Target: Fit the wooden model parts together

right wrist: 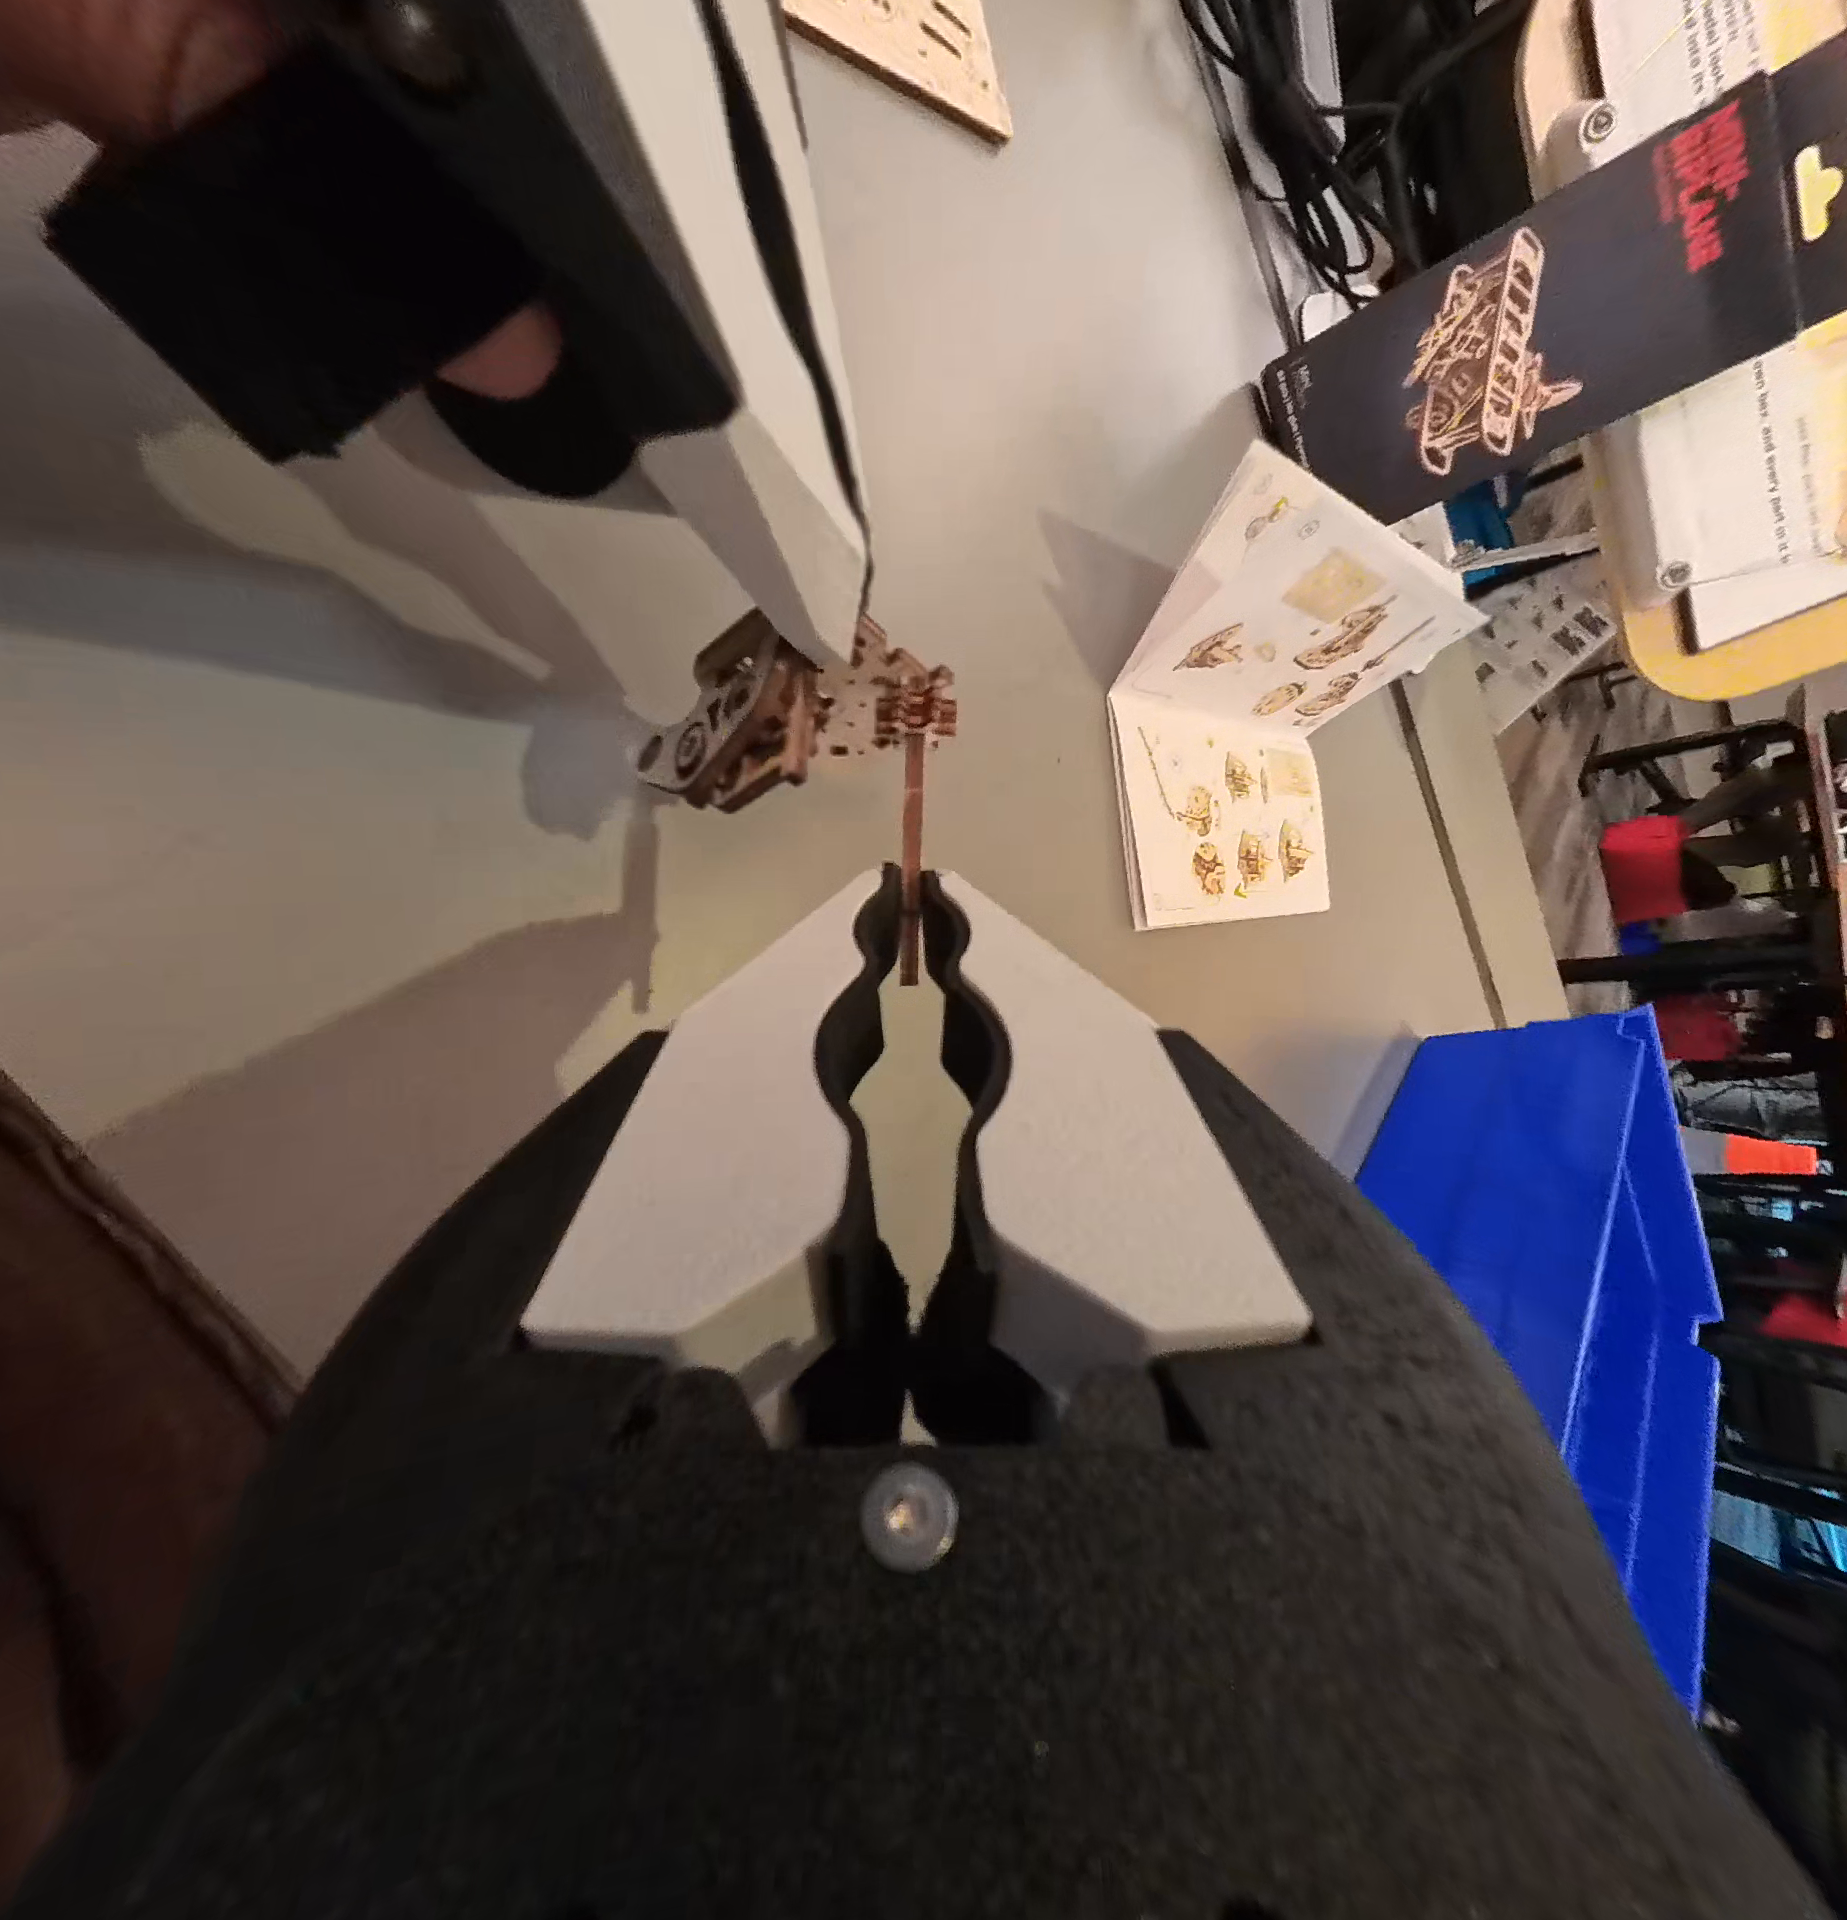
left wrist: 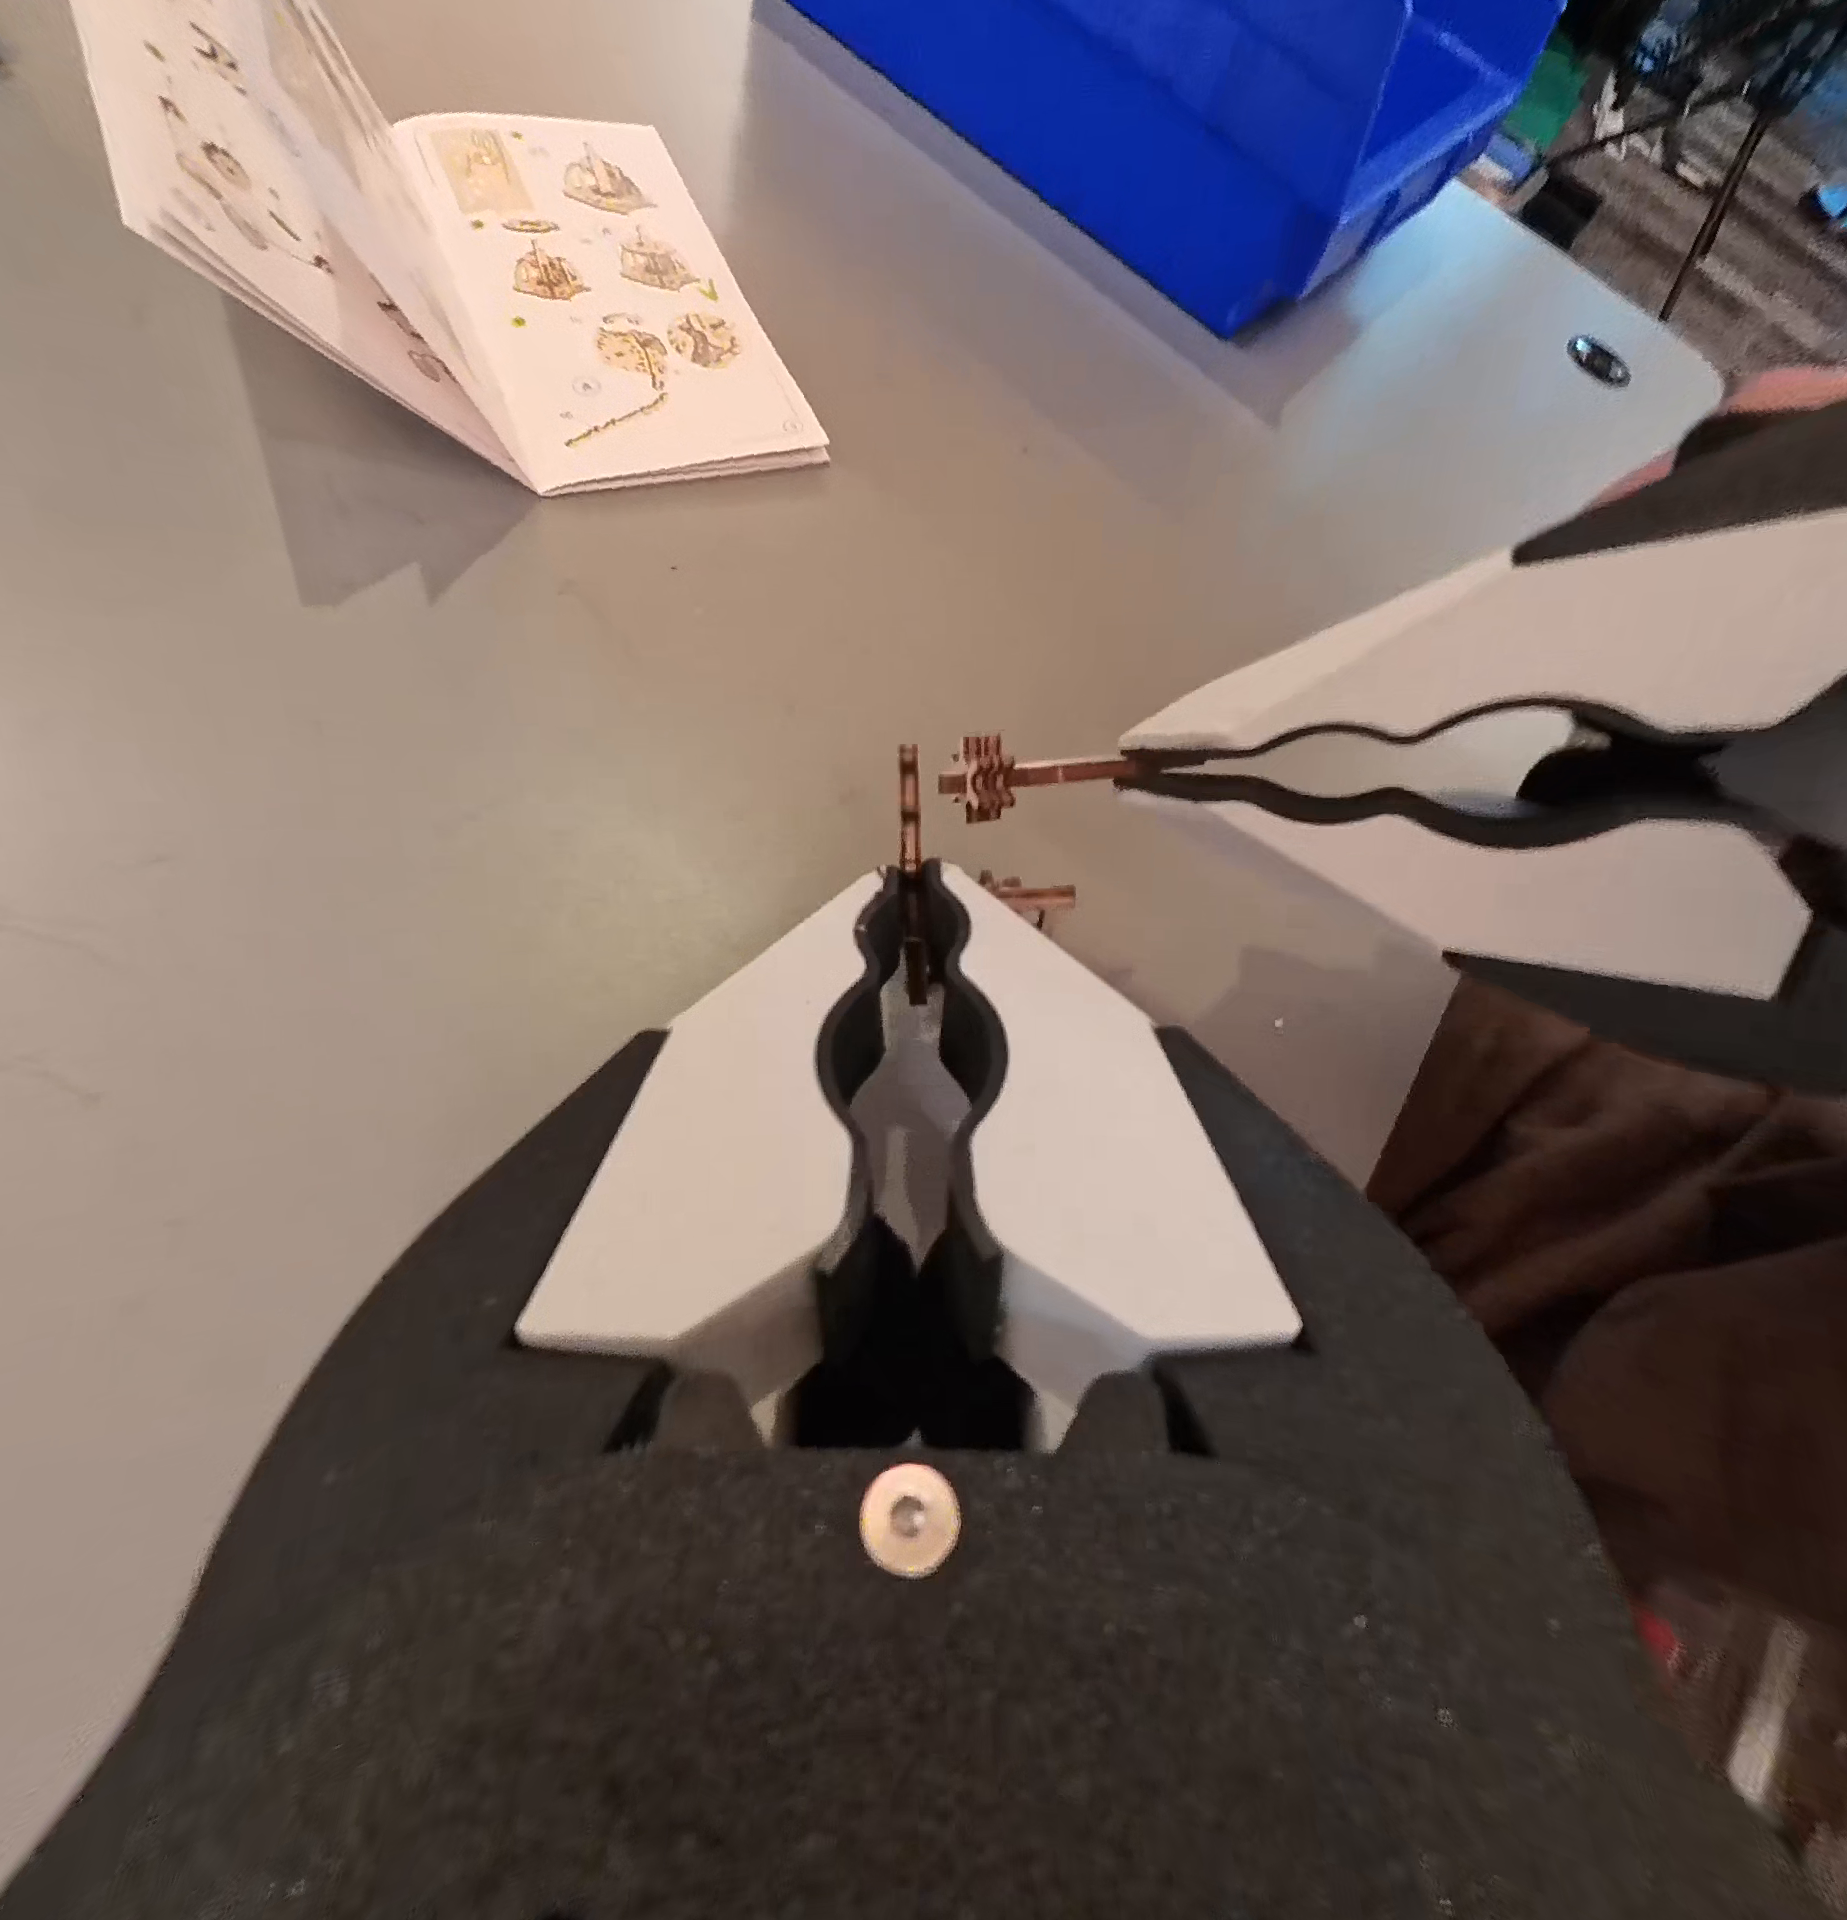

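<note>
My left gripper (left wrist: 908, 883) is shut on a thin plate (left wrist: 908, 805) of the wooden model, seen edge-on. In the right wrist view the left gripper (right wrist: 851, 649) comes in from the upper left, and the small wooden model (right wrist: 732, 727) hangs from its tip above the grey table (right wrist: 1002, 416). My right gripper (right wrist: 911, 883) is shut on a thin wooden stick (right wrist: 911, 821) with a toothed wooden piece (right wrist: 919, 712) on its far end. In the left wrist view the right gripper (left wrist: 1132, 777) holds the toothed end (left wrist: 986, 779) just right of the plate, with a small gap.
An open instruction booklet (left wrist: 545, 301) lies on the table (left wrist: 379, 831) and also shows in the right wrist view (right wrist: 1241, 748). A blue bin (left wrist: 1158, 135) stands beyond it. A dark box (right wrist: 1584, 312), a wooden parts sheet (right wrist: 919, 52) and cables (right wrist: 1303, 125) are farther off. One gripper's finger ends stand about 5 cm off the other's.
</note>
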`<action>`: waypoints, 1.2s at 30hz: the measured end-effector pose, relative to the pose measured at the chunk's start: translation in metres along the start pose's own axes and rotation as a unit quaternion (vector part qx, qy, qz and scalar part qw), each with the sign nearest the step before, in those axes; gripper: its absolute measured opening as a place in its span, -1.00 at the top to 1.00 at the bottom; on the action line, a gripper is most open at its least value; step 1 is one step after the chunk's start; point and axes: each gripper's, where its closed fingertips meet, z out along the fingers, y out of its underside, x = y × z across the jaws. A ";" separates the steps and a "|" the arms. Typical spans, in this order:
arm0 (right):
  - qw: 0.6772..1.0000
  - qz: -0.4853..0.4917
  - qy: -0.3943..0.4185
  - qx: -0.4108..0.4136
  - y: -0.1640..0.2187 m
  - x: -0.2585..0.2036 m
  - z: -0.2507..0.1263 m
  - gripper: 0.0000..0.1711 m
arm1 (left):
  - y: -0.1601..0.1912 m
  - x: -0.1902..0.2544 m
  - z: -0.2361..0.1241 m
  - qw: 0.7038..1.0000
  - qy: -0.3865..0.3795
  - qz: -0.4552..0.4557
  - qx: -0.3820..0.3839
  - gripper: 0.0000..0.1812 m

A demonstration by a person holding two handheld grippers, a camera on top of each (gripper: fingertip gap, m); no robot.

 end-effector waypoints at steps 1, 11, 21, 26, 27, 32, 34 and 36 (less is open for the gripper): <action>1.000 -0.001 -0.001 -0.006 0.000 -0.002 0.000 0.96 | -0.001 0.000 0.000 1.000 0.000 -0.011 0.003 0.99; 0.996 -0.058 -0.005 -0.067 0.007 -0.011 0.007 0.97 | 0.003 0.000 0.005 1.000 -0.022 -0.016 -0.007 0.99; 0.987 -0.151 0.026 -0.039 -0.004 -0.015 0.009 0.96 | 0.001 -0.007 0.002 0.998 -0.028 -0.049 0.000 0.99; 0.992 -0.120 0.006 -0.029 0.012 -0.028 0.028 0.95 | 0.010 -0.012 0.007 0.998 -0.041 -0.021 -0.033 0.99; 0.993 -0.118 0.009 -0.020 0.013 -0.029 0.031 0.94 | 0.010 -0.013 0.008 0.998 -0.046 -0.010 -0.039 0.99; 0.998 -0.067 -0.015 0.017 0.012 -0.039 0.036 0.93 | 0.008 -0.014 0.010 0.994 -0.065 0.046 -0.075 0.99; 0.998 -0.051 -0.023 0.029 0.012 -0.040 0.036 0.89 | 0.008 -0.013 0.010 0.992 -0.073 0.065 -0.085 0.99; 0.998 -0.020 -0.041 0.049 0.009 -0.043 0.033 0.85 | 0.008 -0.012 0.011 0.990 -0.078 0.081 -0.089 0.99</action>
